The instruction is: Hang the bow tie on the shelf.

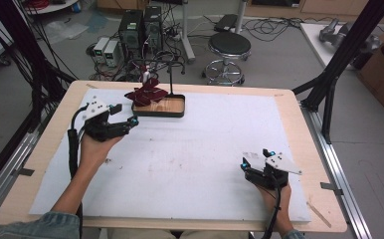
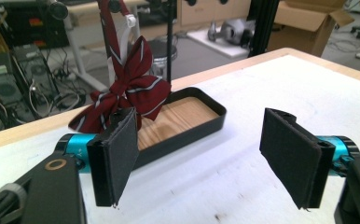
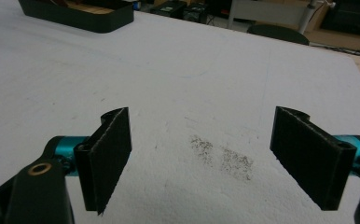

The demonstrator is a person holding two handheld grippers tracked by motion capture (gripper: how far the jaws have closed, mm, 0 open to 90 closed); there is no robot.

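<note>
A dark red striped bow tie point(image 1: 144, 92) point(image 2: 130, 88) hangs from a thin black stand point(image 1: 170, 79) point(image 2: 169, 42) over the left end of a black tray with a wooden floor point(image 1: 166, 113) point(image 2: 183, 112). My left gripper point(image 1: 124, 114) point(image 2: 206, 158) is open just left of the tray, jaws wide apart, nothing between them. My right gripper point(image 1: 256, 158) point(image 3: 206, 163) rests open near the table's front right, over bare white mat. The tray's corner point(image 3: 99, 21) lies far off in the right gripper view.
A white mat point(image 1: 195, 149) covers the wooden table point(image 1: 289, 99). Dark smudges mark the mat point(image 3: 222, 156) ahead of the right gripper. Beyond the table stand a round stool point(image 1: 229, 47), computer cases point(image 1: 140, 27), cables and a black frame post point(image 1: 339, 59).
</note>
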